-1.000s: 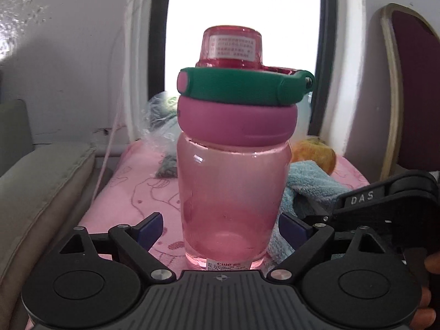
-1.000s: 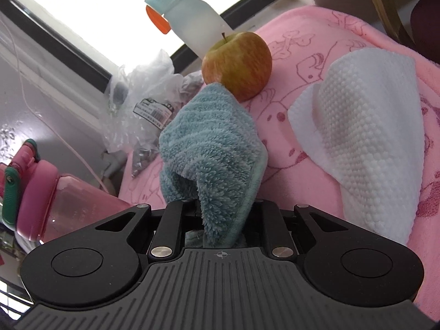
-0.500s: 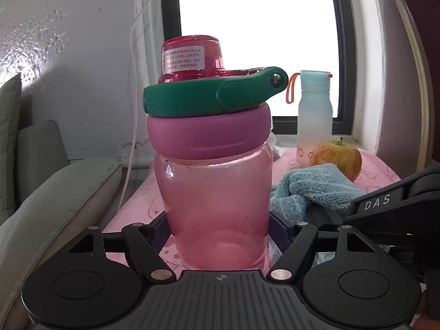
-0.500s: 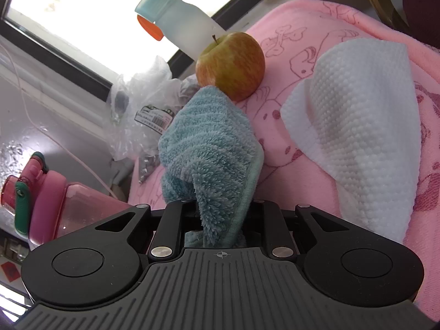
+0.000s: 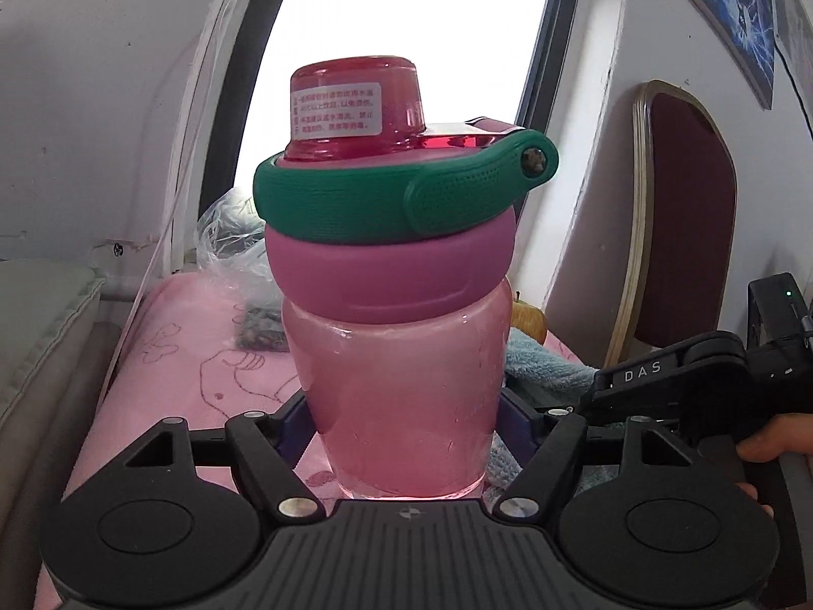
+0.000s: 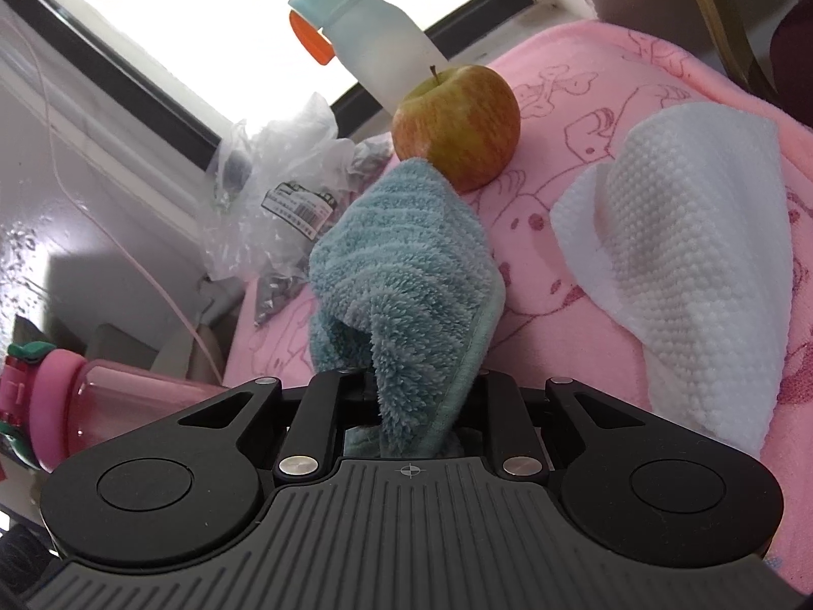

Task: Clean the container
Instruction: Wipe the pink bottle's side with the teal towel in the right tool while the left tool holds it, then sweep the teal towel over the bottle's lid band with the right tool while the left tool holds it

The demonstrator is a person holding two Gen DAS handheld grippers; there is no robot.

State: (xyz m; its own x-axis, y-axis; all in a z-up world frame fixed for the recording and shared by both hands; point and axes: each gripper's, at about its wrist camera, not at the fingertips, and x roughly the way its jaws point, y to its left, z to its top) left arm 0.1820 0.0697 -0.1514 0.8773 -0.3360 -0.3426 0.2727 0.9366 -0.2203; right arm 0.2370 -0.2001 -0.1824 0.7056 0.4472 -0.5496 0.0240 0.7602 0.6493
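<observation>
A pink translucent bottle (image 5: pixel 401 381) with a purple collar, a green strap and a red cap fills the left wrist view. My left gripper (image 5: pixel 404 422) is shut on its lower body, a finger on each side. The same bottle (image 6: pixel 101 401) shows at the left edge of the right wrist view. My right gripper (image 6: pixel 411 406) is shut on a teal fluffy cloth (image 6: pixel 406 274), which bunches up in front of its fingers. In the left wrist view that cloth (image 5: pixel 543 371) and the right gripper's black body lie just right of the bottle.
A pink blanket (image 6: pixel 559 234) covers the surface. On it lie an apple (image 6: pixel 457 124), a white textured wipe (image 6: pixel 681 254) and a crumpled plastic bag (image 6: pixel 284 188). A pale blue bottle (image 6: pixel 371 46) stands by the window. A dark red chair (image 5: pixel 681 213) stands at the right.
The left gripper closed on the pink bottle and has swung with it, so the background behind shifted. The right gripper keeps its hold on the teal cloth, nearly still.
</observation>
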